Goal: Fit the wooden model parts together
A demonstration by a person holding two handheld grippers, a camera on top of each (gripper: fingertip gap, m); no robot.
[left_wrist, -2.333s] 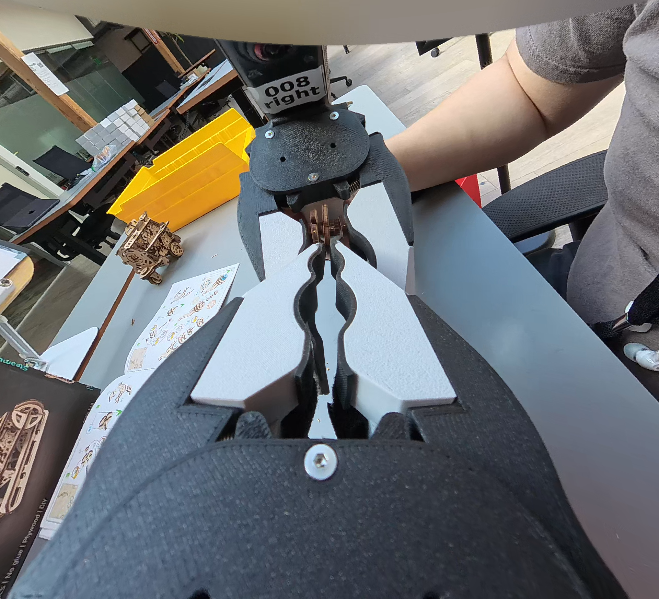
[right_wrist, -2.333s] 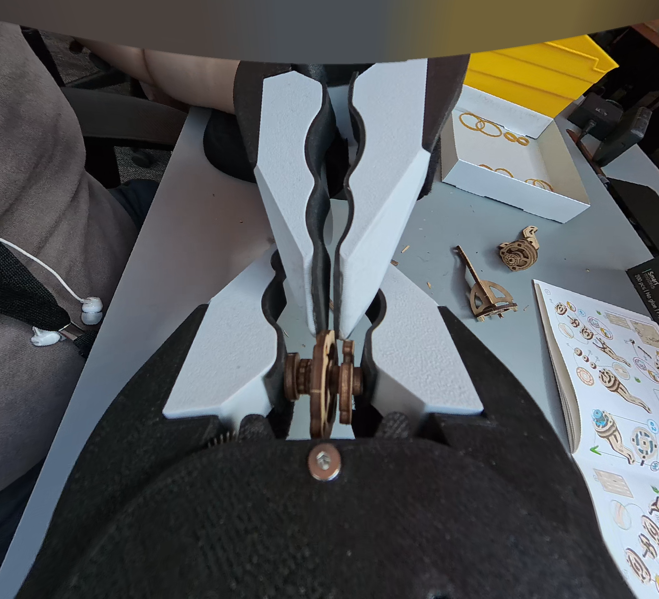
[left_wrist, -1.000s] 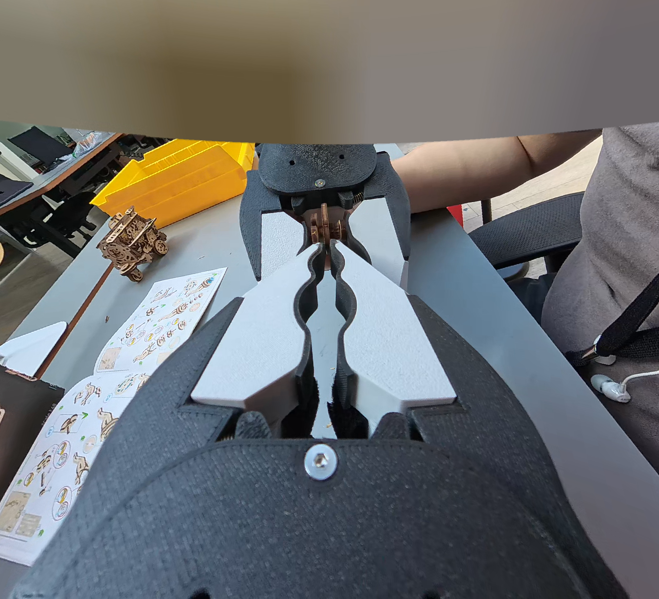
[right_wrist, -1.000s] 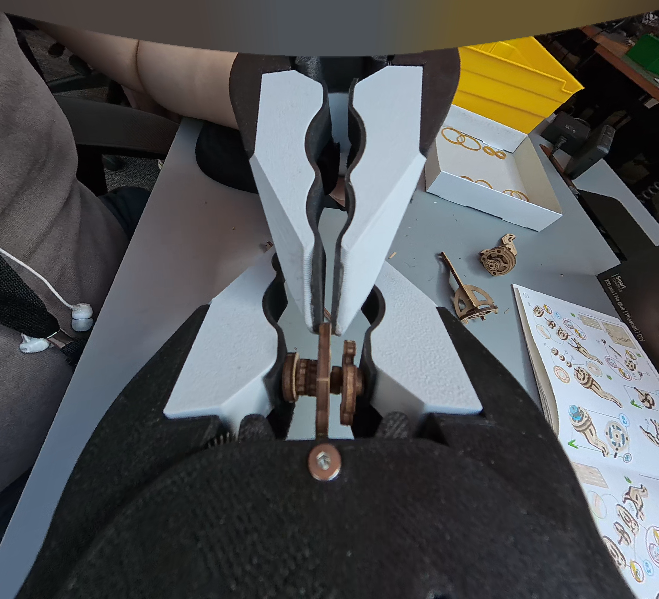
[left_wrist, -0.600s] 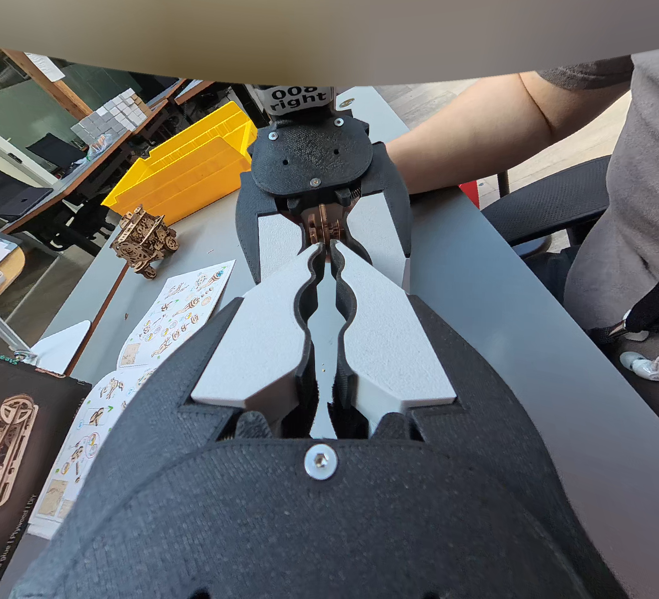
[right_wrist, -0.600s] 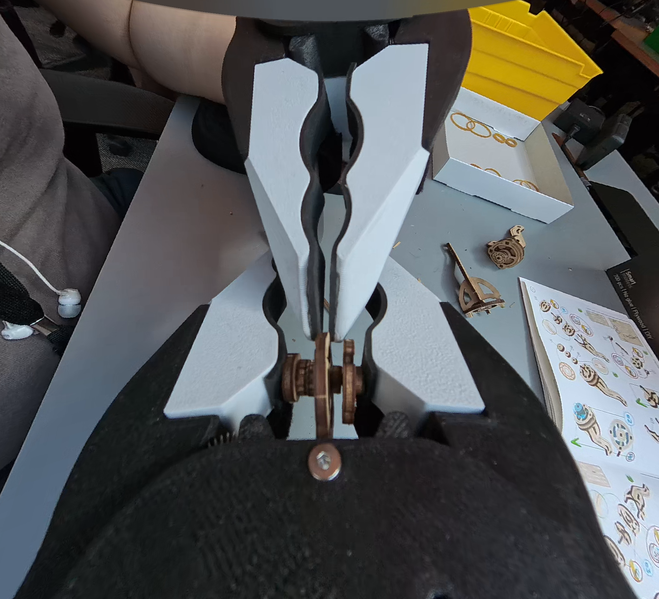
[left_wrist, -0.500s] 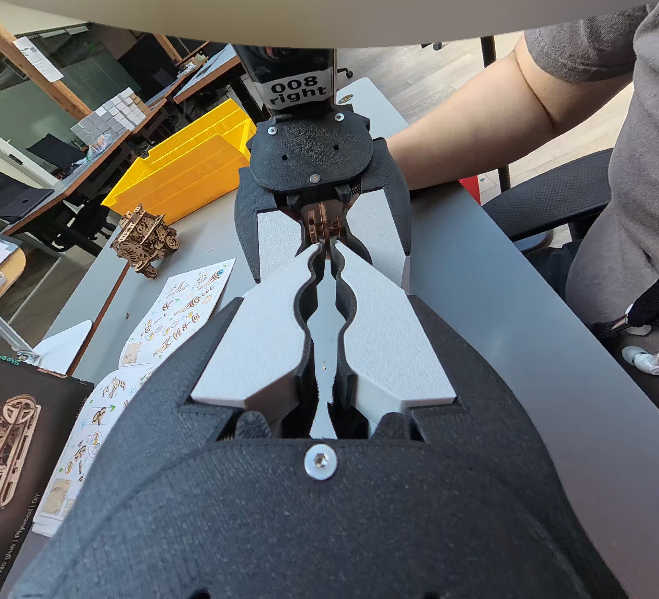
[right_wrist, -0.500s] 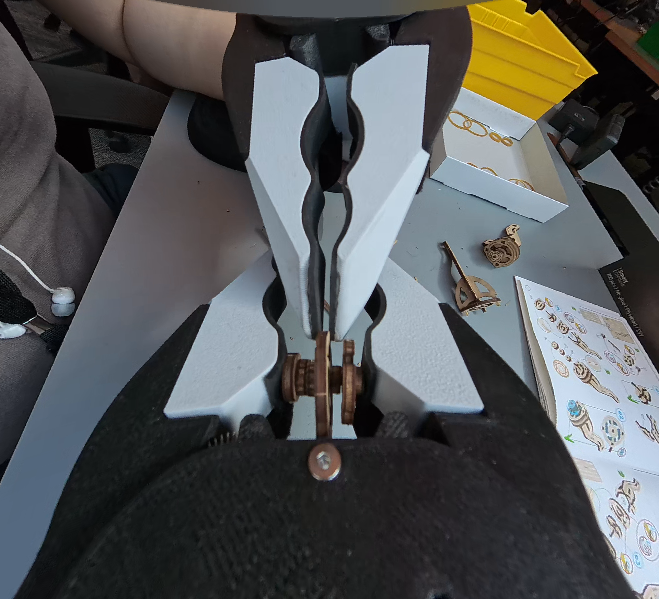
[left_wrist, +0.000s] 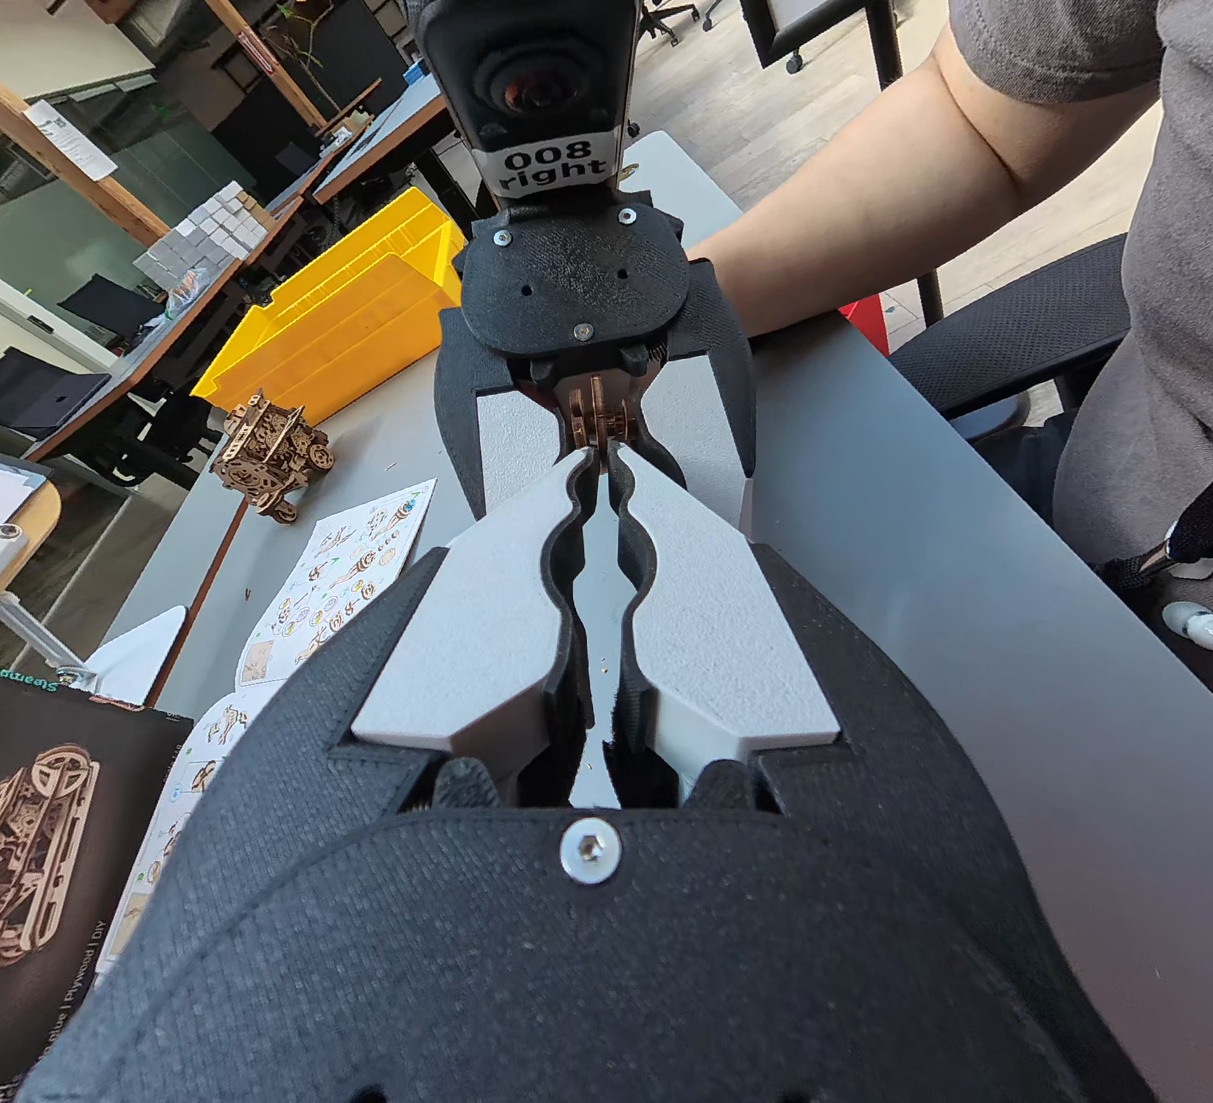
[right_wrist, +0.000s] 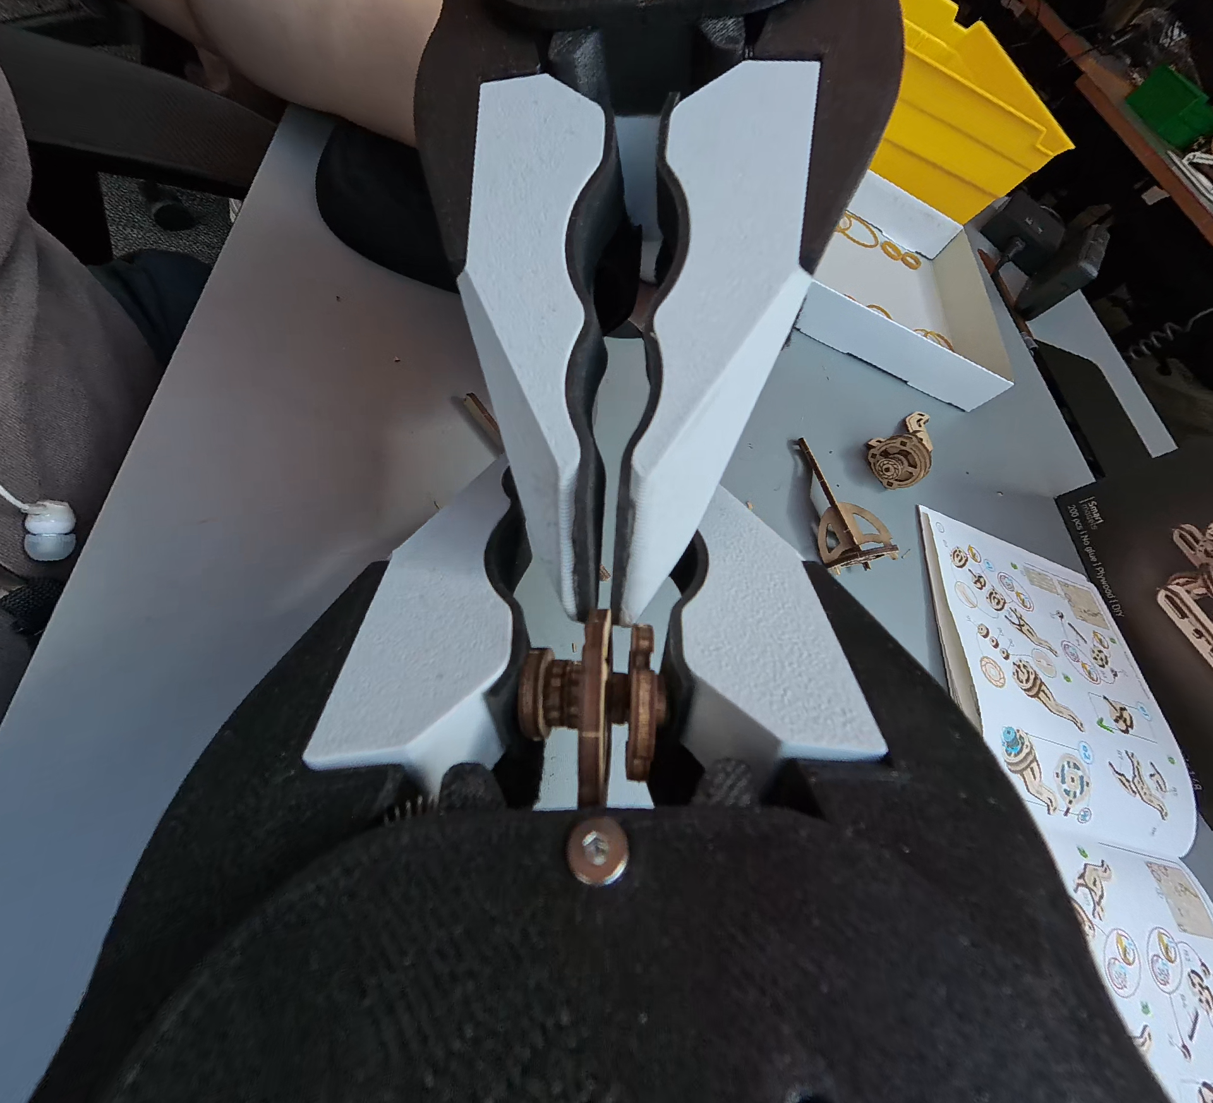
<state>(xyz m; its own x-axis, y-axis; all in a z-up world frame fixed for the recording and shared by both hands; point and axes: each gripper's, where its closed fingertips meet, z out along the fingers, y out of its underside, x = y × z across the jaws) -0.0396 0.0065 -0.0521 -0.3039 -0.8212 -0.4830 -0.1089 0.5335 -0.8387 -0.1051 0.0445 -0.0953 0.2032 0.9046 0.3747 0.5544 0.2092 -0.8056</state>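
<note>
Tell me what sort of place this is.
Probably a shared workshop or maker space: a grey worktable with stacked yellow parts bins, a finished wooden model, and rows of other workbenches behind.

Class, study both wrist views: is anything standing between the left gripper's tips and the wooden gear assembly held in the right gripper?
Nothing visible. The left gripper already meets the top edge of the gear assembly's big central disc, which the right gripper holds deep between its fingers. No other thing shows between them.
</note>
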